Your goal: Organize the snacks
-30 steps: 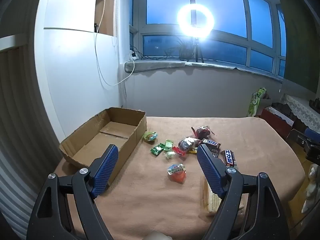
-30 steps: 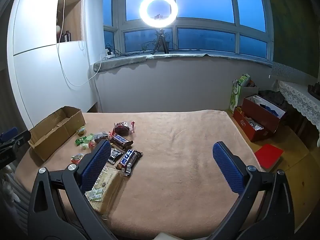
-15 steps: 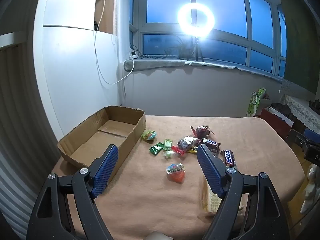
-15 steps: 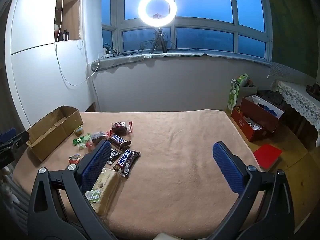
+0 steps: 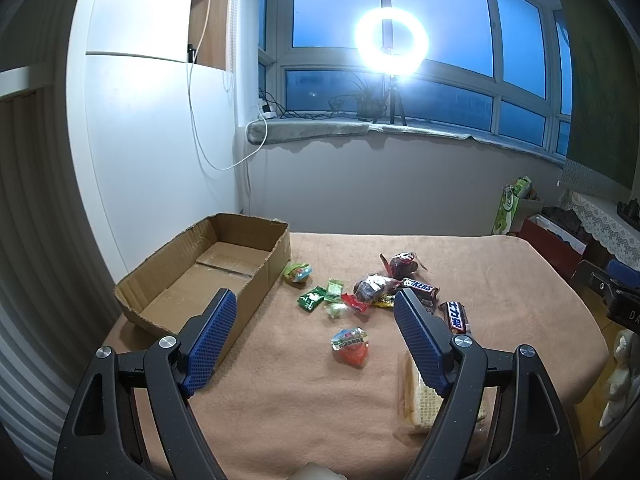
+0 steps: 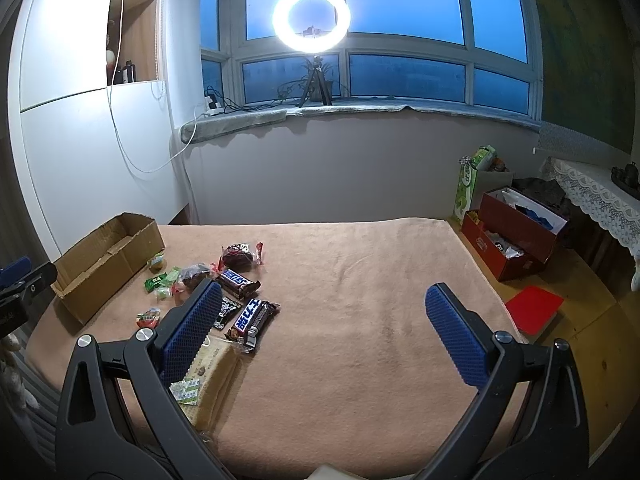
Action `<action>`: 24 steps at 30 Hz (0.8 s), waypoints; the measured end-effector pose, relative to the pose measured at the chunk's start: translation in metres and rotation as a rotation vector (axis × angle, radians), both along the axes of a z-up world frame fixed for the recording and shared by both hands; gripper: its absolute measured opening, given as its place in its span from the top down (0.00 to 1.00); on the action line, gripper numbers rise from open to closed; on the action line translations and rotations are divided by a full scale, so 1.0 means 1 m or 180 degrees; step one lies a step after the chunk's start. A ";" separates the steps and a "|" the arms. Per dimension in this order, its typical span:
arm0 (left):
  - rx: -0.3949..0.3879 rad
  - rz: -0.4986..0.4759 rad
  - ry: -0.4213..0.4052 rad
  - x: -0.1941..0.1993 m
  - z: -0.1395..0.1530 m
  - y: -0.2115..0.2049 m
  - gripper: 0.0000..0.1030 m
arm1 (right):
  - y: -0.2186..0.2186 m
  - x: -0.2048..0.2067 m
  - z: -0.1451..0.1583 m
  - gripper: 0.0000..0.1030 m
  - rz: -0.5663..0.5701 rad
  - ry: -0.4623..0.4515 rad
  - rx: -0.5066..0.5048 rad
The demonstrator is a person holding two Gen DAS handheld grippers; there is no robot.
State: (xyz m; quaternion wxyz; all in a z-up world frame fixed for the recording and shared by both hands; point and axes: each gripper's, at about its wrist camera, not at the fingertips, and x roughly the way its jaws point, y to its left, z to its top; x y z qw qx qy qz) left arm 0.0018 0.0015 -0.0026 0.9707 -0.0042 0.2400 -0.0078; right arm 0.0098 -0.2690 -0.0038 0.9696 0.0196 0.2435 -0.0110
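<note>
On the peach-coloured cloth tabletop (image 5: 480, 272) lies a loose cluster of wrapped snacks beside one open brown cardboard box (image 5: 208, 276), whose floor shows only bare cardboard. Two dark Snickers bars lie there: one with Latin lettering (image 6: 237, 281) and one with blue Chinese lettering (image 6: 252, 317), set near each other at the right of the cluster. Two dark maroon crinkled bags (image 5: 404, 263) (image 5: 374, 287) sit behind them, the nearer one touching a small red wrapper (image 5: 354, 302). Three small green sachets (image 5: 311, 298) lie close together toward the box, and a round green-and-yellow jelly cup (image 5: 297, 272) rests just beside the box's right wall. One red jelly cup with a printed lid (image 5: 350, 346) lies apart, nearer the cameras. A pale yellow wafer packet (image 6: 212, 372) with a small green-checked sachet (image 6: 185, 391) on top sits at the near edge, partly hidden behind the gripper fingers in both views.

Both tools hover above the cloth, well short of the sweets. The left gripper (image 5: 316, 344) is spread wide and holds nothing; the right gripper (image 6: 324, 334) is likewise spread and bare, over open cloth to the right of the cluster.

A glowing ring lamp on a tripod (image 6: 312, 20) stands on the windowsill, and a red carton (image 6: 516, 240) sits on the floor at right.
</note>
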 end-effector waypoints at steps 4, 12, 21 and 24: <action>-0.0002 0.0007 -0.0007 0.000 0.002 0.000 0.21 | 0.000 0.000 0.000 0.00 -0.0001 -0.0009 -0.0001; -0.0019 0.0012 -0.0081 -0.002 0.007 0.001 0.21 | 0.002 -0.002 0.003 0.00 -0.0028 -0.0059 -0.0024; -0.0028 -0.0010 -0.0110 0.000 0.008 0.001 0.21 | 0.006 -0.008 0.015 0.00 -0.0115 -0.0215 -0.0128; -0.0026 -0.0005 -0.0120 0.000 0.009 0.001 0.21 | 0.004 -0.008 0.019 0.00 -0.0129 -0.0249 -0.0127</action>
